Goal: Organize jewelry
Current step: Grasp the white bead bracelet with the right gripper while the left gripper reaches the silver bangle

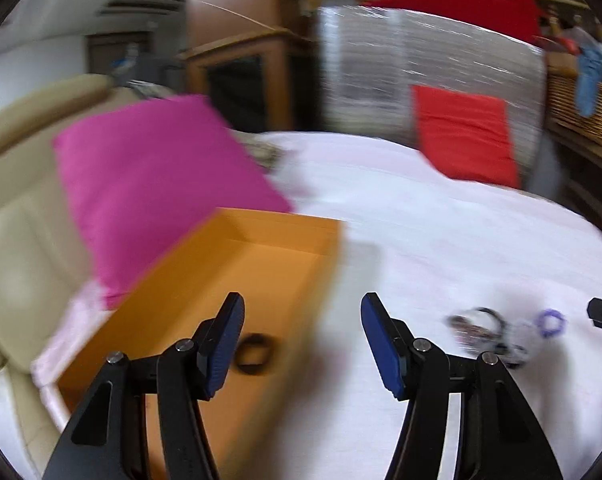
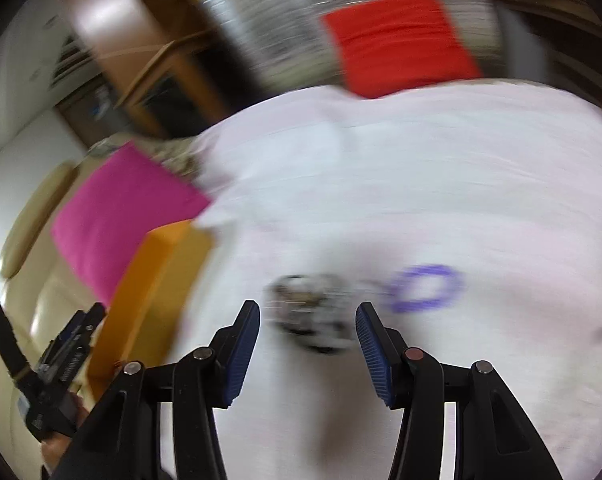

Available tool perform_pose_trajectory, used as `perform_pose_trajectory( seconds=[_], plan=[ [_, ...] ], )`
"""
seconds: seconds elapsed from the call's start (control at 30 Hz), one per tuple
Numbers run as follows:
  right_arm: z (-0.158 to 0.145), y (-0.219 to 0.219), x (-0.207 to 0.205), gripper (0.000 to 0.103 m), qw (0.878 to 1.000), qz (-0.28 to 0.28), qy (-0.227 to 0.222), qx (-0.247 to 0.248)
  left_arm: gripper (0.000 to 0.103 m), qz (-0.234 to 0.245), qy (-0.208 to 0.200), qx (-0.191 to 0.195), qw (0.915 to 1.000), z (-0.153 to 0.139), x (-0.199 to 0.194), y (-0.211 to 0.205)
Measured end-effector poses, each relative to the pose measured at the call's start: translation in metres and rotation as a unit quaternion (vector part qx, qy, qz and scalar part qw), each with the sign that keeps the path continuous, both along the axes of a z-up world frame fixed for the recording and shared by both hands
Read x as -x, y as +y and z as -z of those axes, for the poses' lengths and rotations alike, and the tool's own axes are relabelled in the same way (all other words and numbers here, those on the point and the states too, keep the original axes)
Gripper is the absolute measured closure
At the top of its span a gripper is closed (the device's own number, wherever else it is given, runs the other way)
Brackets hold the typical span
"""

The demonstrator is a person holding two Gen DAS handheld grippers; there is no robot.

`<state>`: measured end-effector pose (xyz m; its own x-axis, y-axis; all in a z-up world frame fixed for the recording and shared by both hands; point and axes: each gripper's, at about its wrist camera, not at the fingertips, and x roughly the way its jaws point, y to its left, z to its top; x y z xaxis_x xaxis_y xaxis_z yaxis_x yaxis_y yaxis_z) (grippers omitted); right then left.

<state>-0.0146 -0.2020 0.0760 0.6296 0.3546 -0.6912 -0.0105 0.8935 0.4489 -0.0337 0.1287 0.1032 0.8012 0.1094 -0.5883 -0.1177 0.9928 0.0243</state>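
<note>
Left gripper [image 1: 303, 344] agape over orange box [image 1: 237, 264]; right gripper [image 2: 307, 346] agape, empty, above blurred bracelets [image 2: 313, 312]; no writing legible

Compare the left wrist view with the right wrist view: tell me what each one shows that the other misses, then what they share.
Only the left wrist view looks into the orange box, where a dark ring-shaped piece lies on its floor; it also shows red cloth draped at the top.

Only the right wrist view shows the left gripper's body from outside, beside the box.

Both show the box, the pink cushion, the red cushion, the white cloth, a blurred jewelry pile and a purple ring. Each view's own jaws stand open and empty.
</note>
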Motion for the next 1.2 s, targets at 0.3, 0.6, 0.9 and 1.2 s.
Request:
perform_pose_trajectory(
  seconds=[0.3,0.6,0.9,1.2],
  plan=[
    [0.040,-0.062,-0.003,0.049,0.993,0.041,0.071,-0.080,0.045,0.078,0.102,0.111,0.9855,0.045,-0.068,-0.045],
    [0.050,-0.073,-0.004,0.049,0.991,0.044,0.091,-0.083,0.068,0.118,0.154,0.149,0.9696,0.077,-0.101,-0.086],
    [0.052,-0.069,-0.008,0.049,0.991,0.037,0.093,-0.084,0.097,0.131,0.169,0.138,0.9671,0.090,-0.108,-0.106],
    [0.056,-0.053,-0.013,0.049,0.992,0.028,0.093,-0.074,0.102,0.068,0.159,0.092,0.9806,0.079,-0.096,-0.075]
  ],
)
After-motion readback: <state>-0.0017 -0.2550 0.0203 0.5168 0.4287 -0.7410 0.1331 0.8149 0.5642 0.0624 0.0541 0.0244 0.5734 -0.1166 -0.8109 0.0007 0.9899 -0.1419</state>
